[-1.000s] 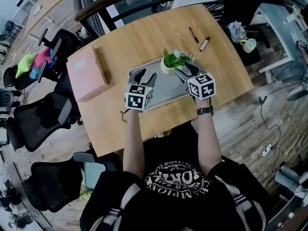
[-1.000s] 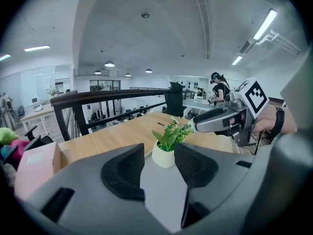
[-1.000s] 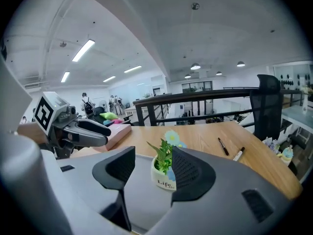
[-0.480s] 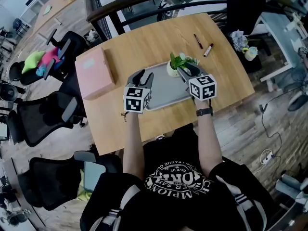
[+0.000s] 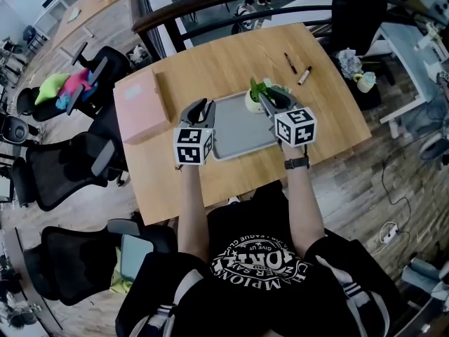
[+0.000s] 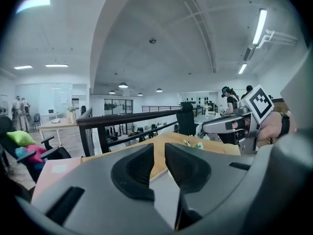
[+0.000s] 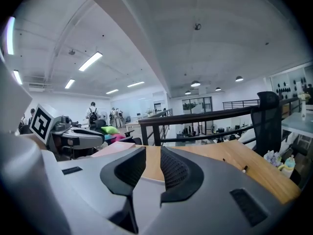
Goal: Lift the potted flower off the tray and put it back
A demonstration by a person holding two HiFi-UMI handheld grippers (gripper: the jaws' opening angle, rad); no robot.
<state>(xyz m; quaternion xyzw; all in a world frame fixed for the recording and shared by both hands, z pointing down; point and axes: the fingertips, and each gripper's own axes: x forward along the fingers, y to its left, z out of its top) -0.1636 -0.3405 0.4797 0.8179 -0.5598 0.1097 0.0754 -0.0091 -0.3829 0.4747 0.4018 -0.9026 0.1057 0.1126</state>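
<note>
- left claw point(image 5: 198, 108): slack and empty, only a narrow gap. Its jaws have just been closing with nothing between them. It hangs over the left rim of the tray point(image 5: 237, 128).
- right claw point(image 5: 273, 102): same, narrow gap, just been closing, empty. Its tips are just beside the potted flower point(image 5: 255, 95), on the pot's right.
- potted flower: upright on the tray at its far right corner, with no claw on it.
- stage: a pot on the tray with both claws empty fits either a pot waiting for its lift or one already set back. Can't tell which.
- doing it well, either way: the right claw is close to the leaves, so move it straight and slow with no sideways sweep. The pot looks light and tippy.
- room: the pot hugs the tray's far rim, so there's little margin there. The tray's middle is bare.
- surface point(image 5: 210, 62): open beyond the tray toward the far edge. A black pen point(image 5: 290, 62) and a marker point(image 5: 305, 74) lie near the far right corner. A pink box point(image 5: 140, 104) sits along the left edge.
</note>
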